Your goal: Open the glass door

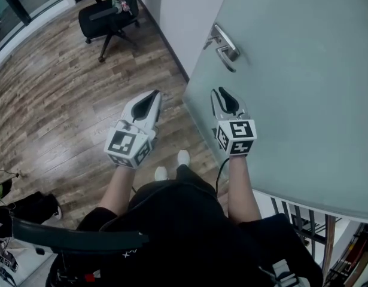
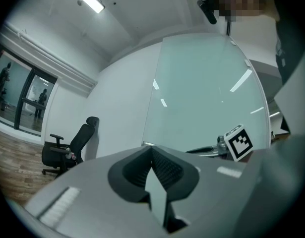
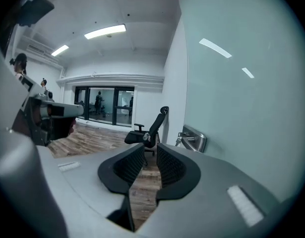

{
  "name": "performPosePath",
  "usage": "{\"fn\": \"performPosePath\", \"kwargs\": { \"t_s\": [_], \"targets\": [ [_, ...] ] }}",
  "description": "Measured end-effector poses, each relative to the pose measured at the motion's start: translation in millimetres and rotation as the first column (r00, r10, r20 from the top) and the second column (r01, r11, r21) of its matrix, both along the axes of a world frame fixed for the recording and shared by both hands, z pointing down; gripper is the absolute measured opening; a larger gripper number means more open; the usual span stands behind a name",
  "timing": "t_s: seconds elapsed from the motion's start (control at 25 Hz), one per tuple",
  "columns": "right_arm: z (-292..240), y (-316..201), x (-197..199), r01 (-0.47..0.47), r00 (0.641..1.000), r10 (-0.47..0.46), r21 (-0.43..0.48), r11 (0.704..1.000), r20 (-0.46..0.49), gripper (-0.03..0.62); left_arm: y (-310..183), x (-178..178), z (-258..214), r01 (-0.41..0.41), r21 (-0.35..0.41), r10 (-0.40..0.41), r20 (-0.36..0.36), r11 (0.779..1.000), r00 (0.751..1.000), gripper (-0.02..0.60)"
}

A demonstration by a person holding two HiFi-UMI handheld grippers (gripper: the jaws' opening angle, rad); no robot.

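Glass door (image 1: 303, 88) stands close on the right of the right gripper (image 1: 224, 94), handle (image 1: 224, 43) ahead of its slightly spread, empty jaws; left gripper (image 1: 152, 97), jaws pressed together, is alongside.

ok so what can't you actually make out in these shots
- Behind the glass door: frosted pane hides it, all views.
- Door's hinge side: cut off by head view's edge.
- Item on office chair: too small, head view.
- Figures beyond far windows: tiny, right gripper view.
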State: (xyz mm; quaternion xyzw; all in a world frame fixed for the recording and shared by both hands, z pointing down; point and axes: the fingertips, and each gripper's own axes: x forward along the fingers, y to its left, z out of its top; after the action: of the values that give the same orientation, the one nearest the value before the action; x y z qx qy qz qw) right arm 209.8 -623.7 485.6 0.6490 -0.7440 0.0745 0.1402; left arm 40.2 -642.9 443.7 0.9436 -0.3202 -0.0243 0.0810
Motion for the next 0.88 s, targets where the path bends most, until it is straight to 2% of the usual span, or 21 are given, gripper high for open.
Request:
{"fn": "performPosePath", "kwargs": {
  "t_s": [0.16,0.32,0.68,0.88],
  "targets": [
    [-1,27,-21,0.021,0.999,-0.021,0.001,1.000,0.032,0.078,11,-20,6,0.011,-0.012,-0.011,-0.001,1.000,1.000,0.000],
    [-3,41,-29,0.032,0.998,-0.033,0.007,0.999,0.046,0.075,19,-26,1,0.014,-0.003,-0.014,-0.001,1.000,1.000,0.000],
    [-29,69,-39,0.113,0.992,-0.117,0.069,0.991,0.044,0.071,55,-10,-25,0.041,0.025,-0.041,0.007,0.999,0.999,0.000],
    [-29,95,-32,0.169,0.983,-0.174,0.083,0.982,0.058,0.057,84,11,-17,0.055,0.037,-0.056,0.017,0.998,0.998,0.000]
  ]
}}
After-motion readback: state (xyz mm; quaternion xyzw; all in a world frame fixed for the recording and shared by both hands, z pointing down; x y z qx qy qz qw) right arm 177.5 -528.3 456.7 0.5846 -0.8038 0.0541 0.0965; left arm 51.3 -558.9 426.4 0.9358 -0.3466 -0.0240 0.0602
